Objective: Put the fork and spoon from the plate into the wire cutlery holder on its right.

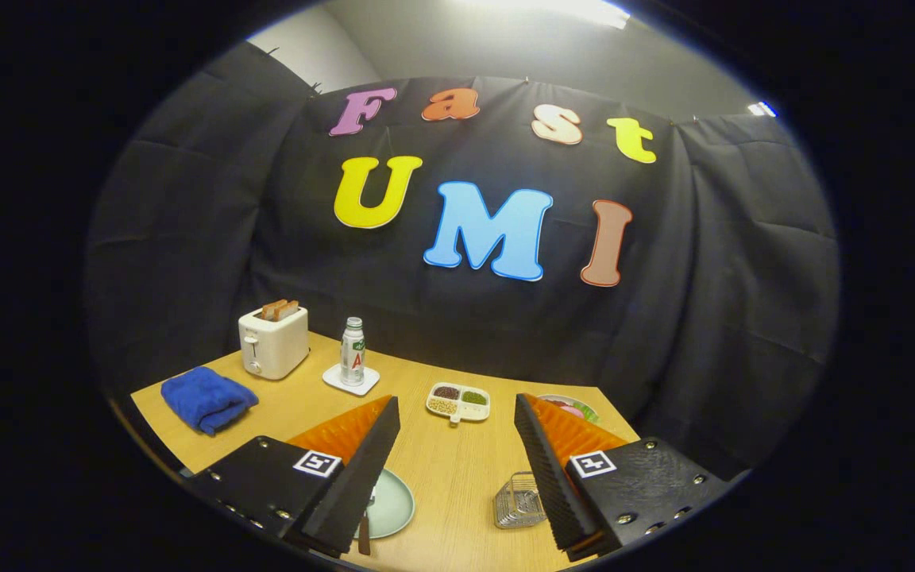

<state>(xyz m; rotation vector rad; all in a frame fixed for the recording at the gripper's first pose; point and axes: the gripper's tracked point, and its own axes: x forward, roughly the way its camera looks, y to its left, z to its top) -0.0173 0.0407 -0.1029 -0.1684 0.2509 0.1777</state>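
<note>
The gripper (457, 469) hangs above the table (449, 469) with its fingers spread wide and empty, ready to reach down. The plate (394, 502) lies left of the wire holder (518, 500); a handle (364, 540), likely the fork or spoon, sticks off the plate, well apart from the holder

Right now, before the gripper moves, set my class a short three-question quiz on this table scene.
1. True or false: the gripper is open.
2. What lies beside the toaster: A) blue cloth B) red cup C) book?
3. Which side of the plate is the wire cutlery holder on?

Key: 1 true, fingers apart with nothing held; 2 A; 3 its right, across bare table.
</note>
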